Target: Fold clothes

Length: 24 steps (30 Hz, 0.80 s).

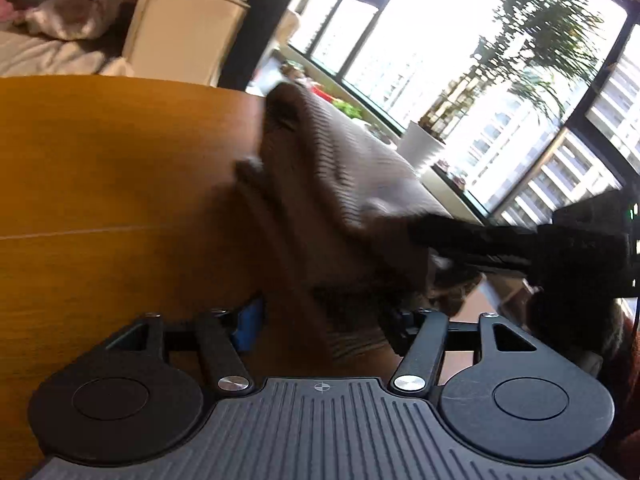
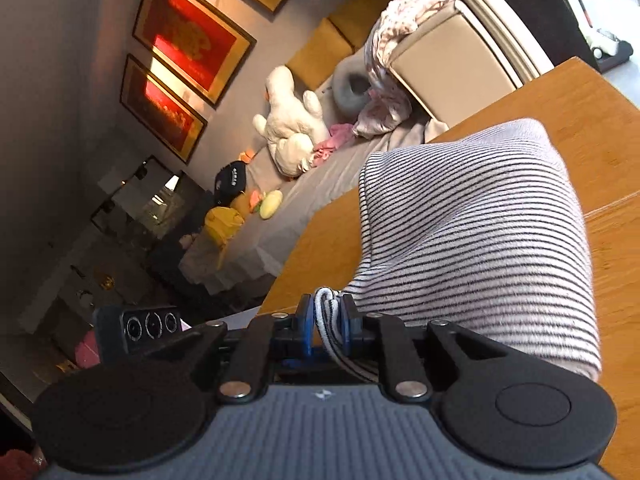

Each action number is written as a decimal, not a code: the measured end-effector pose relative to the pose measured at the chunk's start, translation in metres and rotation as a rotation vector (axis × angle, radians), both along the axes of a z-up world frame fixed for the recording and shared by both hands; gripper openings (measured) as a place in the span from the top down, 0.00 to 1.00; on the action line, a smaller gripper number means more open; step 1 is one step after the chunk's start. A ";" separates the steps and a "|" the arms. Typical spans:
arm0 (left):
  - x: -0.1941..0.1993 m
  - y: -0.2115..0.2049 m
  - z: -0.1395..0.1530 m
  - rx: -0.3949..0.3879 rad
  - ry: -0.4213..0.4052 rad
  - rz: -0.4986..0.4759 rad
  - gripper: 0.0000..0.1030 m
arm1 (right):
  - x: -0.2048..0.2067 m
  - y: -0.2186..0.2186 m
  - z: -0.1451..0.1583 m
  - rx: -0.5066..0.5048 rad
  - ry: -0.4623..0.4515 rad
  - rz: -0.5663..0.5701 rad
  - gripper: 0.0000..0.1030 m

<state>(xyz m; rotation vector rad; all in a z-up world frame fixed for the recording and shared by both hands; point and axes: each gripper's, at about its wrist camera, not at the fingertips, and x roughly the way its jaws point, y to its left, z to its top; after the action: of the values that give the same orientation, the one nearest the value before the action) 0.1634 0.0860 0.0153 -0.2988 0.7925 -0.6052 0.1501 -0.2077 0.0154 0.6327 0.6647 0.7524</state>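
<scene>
Striped garment: one, white knit with thin dark stripes (image 2: 472, 240), draped over the wooden worktop (image 2: 592, 128), rising toward 1 o'clock in the right wrist view.
Right tongs: one pair (image 2: 327, 326), blue pads clamped on a bunched hem of the striped garment at 6 o'clock.
Left tongs: one pair (image 1: 320, 320), jaws apart; the cloth (image 1: 320, 184) hangs between them, pads not pressing it; blurred.
Other tool: right tongs (image 1: 436, 236) seen from the left wrist view at 3 o'clock, gripping the cloth.
Background: two red framed pictures (image 2: 192, 40); one white plush toy (image 2: 288, 120) on a sofa (image 2: 452, 64); one potted plant (image 1: 420, 144) by the window.
</scene>
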 end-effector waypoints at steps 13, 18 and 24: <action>0.052 -0.038 0.032 -0.149 0.062 0.004 0.51 | -0.023 -0.003 0.005 -0.040 -0.092 0.026 0.85; 0.046 -0.035 0.040 -0.184 0.010 -0.004 0.84 | -0.037 0.003 0.029 -0.042 -0.217 0.052 0.85; 0.044 -0.006 0.021 -0.029 0.047 0.104 0.84 | -0.032 0.053 0.014 -0.256 -0.224 0.150 0.85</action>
<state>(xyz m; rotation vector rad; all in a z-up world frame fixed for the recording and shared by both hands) 0.2071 0.0804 0.0367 -0.3794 0.8084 -0.5132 0.1183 -0.1543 0.0298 0.2618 0.5937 0.8470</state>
